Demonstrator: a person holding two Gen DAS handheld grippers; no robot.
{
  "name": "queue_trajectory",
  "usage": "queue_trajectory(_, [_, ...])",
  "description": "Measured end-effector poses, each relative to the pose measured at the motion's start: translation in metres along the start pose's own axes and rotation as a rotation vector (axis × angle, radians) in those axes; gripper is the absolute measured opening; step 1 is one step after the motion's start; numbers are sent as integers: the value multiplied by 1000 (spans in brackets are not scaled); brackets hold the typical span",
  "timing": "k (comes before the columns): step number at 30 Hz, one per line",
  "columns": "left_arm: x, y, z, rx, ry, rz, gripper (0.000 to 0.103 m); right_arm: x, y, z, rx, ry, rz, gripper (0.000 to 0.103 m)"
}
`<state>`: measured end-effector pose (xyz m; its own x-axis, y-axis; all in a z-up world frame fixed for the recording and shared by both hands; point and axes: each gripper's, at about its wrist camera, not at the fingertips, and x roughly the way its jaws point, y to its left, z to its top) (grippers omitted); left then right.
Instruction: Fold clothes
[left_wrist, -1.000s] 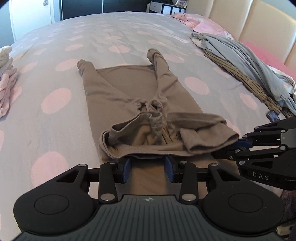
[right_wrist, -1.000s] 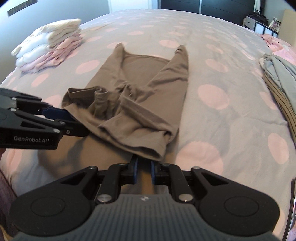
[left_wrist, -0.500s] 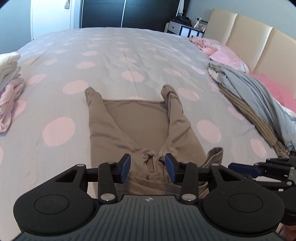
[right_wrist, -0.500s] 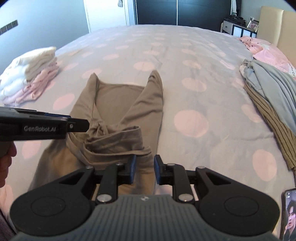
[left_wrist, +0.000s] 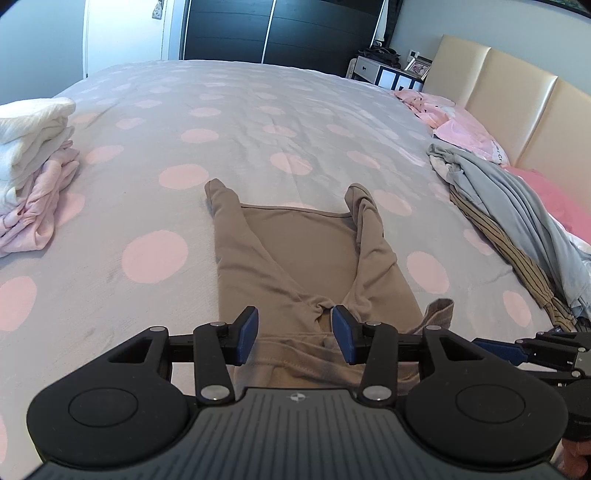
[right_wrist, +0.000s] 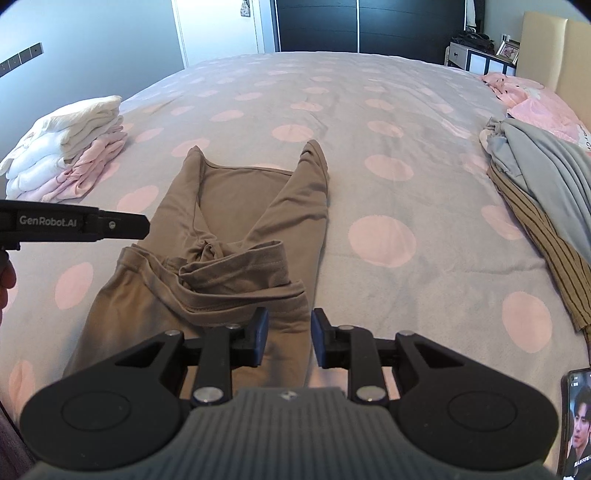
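Both hand-held grippers hang empty just above the near, crumpled hem of the brown shirt (right_wrist: 236, 236): the left hand-held gripper (left_wrist: 294, 334) stands moderately wide, while the right hand-held gripper (right_wrist: 289, 334) is narrower, its jaws having just been opening with nothing pinched. Judgement: regrasp the hem at its two outer corners, pull taut, fold evenly away. Farther off, the shirt lies mid-bed (right_wrist: 369, 110), sleeves folded inward; a folded stack (right_wrist: 66, 151) sits left.

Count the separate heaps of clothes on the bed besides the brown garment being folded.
2. A folded white-and-pink stack sits at the bed's left edge; a loose grey and striped pile lies on the right near the headboard. More may lie outside the views.
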<state>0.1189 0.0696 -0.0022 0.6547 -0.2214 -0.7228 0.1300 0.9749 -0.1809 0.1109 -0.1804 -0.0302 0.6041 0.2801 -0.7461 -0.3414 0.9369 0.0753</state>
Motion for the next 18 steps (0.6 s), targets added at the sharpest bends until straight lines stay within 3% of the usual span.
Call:
queue_trajectory(13, [-35,29,-34,26,35,11,44,-8,-14,-24,12,49,20,29])
queue_trajectory(18, [-41,36,-50,35,60,-22,45,-17,-15,-33,0,37,52,29])
